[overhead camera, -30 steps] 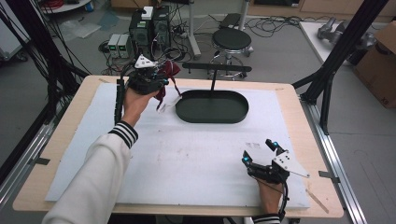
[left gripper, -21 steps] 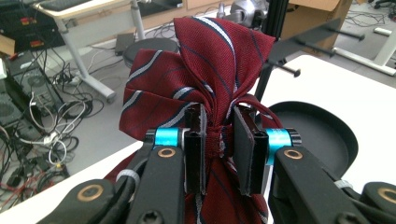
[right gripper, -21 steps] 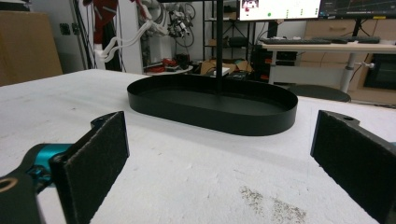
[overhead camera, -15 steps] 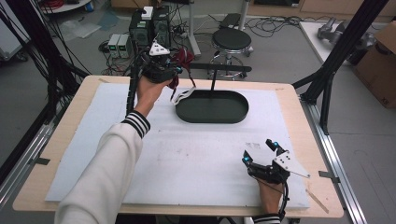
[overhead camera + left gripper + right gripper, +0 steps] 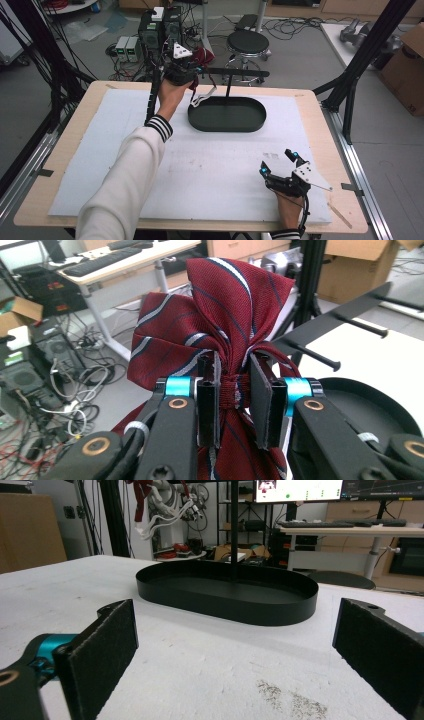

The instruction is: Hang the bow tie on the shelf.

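Observation:
A dark red striped necktie (image 5: 225, 325) is bunched between the jaws of my left gripper (image 5: 235, 397), which is shut on it. In the high view the left gripper (image 5: 192, 67) is held up beyond the table's far edge, beside the left end of the black rack's crossbar (image 5: 240, 73), and the tie's (image 5: 202, 56) pale tail hangs down toward the black oval tray (image 5: 227, 114). My right gripper (image 5: 280, 165) rests low near the table's front right with its jaws wide apart and nothing between them. The right gripper (image 5: 235, 640) faces the oval tray (image 5: 230, 595).
The rack's post (image 5: 228, 86) rises from the tray, and pegs (image 5: 320, 360) stick out from its crossbar. A white mat (image 5: 215, 165) covers the wooden table. A stool (image 5: 248, 42), computer boxes (image 5: 160, 27) and cables stand beyond the far edge. Black frame struts (image 5: 357, 75) flank the right side.
My left gripper has carried the tie up and to the right, from over the mat's far left toward the rack's crossbar. The right gripper has stayed put.

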Action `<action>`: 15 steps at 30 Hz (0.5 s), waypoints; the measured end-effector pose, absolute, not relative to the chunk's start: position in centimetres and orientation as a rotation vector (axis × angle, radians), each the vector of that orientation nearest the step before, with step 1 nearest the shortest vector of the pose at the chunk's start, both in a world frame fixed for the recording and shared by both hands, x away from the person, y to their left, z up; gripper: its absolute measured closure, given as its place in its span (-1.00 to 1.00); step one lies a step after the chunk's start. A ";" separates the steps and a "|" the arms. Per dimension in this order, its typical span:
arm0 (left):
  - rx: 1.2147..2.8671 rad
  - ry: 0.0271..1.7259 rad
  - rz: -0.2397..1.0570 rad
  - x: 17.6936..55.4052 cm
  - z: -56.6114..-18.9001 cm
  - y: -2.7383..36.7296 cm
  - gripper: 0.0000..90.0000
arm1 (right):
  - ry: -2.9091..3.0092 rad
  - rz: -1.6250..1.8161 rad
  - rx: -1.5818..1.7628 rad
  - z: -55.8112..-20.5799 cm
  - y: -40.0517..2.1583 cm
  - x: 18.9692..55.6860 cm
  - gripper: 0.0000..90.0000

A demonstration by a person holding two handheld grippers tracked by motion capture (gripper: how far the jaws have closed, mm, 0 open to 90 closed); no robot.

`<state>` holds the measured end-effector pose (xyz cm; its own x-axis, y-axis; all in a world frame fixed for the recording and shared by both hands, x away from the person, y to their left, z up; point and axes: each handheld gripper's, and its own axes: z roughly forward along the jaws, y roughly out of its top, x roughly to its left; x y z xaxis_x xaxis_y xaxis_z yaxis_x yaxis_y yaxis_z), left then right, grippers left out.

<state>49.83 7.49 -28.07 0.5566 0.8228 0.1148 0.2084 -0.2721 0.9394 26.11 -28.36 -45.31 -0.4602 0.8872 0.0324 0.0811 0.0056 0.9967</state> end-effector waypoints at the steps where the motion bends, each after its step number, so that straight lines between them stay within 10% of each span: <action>1: 1.777 0.859 0.767 50.0 -28.2 7.5 0.67 | 1.612 1.529 1.015 -45.3 -28.4 26.1 -0.93; 15: 1.725 0.937 0.816 50.9 -29.9 8.0 0.67 | 1.613 1.528 1.019 -45.3 -28.4 26.2 -0.93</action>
